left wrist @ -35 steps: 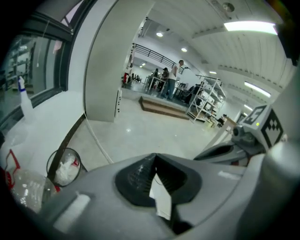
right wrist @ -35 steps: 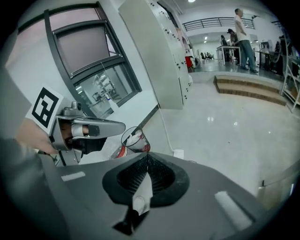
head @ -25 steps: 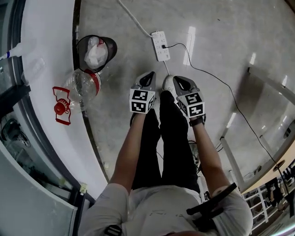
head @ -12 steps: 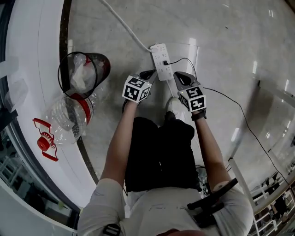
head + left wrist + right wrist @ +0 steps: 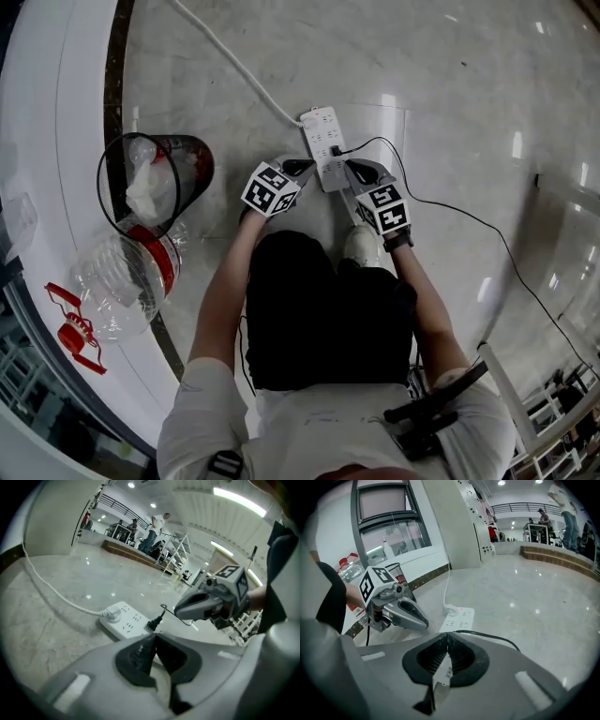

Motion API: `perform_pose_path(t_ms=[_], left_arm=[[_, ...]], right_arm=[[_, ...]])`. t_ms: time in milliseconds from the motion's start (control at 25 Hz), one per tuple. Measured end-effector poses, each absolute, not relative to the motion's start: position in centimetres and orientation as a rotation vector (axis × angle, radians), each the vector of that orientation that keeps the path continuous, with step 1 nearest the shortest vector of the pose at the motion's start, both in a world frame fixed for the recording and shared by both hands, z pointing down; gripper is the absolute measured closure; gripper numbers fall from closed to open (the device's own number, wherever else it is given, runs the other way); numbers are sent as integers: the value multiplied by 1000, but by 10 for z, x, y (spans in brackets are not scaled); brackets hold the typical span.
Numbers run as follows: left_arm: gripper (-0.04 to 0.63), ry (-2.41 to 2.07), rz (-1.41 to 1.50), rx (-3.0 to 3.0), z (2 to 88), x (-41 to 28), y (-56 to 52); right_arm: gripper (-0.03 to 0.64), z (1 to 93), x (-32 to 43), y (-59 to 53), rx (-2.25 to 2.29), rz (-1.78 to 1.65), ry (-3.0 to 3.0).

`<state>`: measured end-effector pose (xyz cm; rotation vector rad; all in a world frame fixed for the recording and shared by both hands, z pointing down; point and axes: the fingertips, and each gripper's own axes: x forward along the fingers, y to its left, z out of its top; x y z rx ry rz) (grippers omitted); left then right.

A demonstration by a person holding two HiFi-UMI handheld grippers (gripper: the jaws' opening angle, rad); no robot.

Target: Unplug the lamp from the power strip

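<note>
A white power strip (image 5: pixel 322 142) lies on the marble floor with a black plug (image 5: pixel 335 150) in its near end. The lamp's thin black cord (image 5: pixel 441 202) runs off to the right. My left gripper (image 5: pixel 300 168) hovers just left of the strip's near end, jaws shut and empty. On the other side my right gripper (image 5: pixel 350 170) is close beside the plug, also shut on nothing. The left gripper view shows the strip (image 5: pixel 123 619), the plug (image 5: pixel 155 622) and the right gripper (image 5: pixel 206 604) beyond my shut left gripper (image 5: pixel 152 637). The right gripper view shows the strip (image 5: pixel 459 618) and cord (image 5: pixel 487 636).
The strip's thick white cable (image 5: pixel 230 66) leads away to the upper left. A black mesh bin (image 5: pixel 155 178) stands left of me, next to a large clear water bottle (image 5: pixel 122 281) with a red handle cap (image 5: pixel 73 333). A white curved plinth (image 5: pixel 56 141) borders the floor at left.
The person has crouched lower. Both grippers have moved forward from above the shoes to either side of the strip's near end, and the strip now lies closer in view.
</note>
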<state>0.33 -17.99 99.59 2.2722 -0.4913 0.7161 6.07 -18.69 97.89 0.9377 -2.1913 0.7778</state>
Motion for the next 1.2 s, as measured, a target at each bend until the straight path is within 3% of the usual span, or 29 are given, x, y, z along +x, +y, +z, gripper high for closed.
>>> perform_pose_path(t_ms=[320,520,680,800,920,1200], left_arm=[[594,-454,809,2269,1031,19,-175],[594,-483,827,2255,1041,18,-174],[595,-448,801,2215,1041,17,-177],[595,-425,799,2195,1040,17,-176],[595,-440,781,2190,1040,17,-177],[595,-464,770,2173,1040,17,-177]], right_arm=[[605,1001,57,-178,942,831,-2209],[503,1012,59,-183,988,817,-2196],[488,1022,53,-194,1022,783,-2185],[490,1031,46,-199,1039,757,-2176],[553,1034,48,-206,1096,743,-2146],[561,1030,48,-204,1094,725,-2155]])
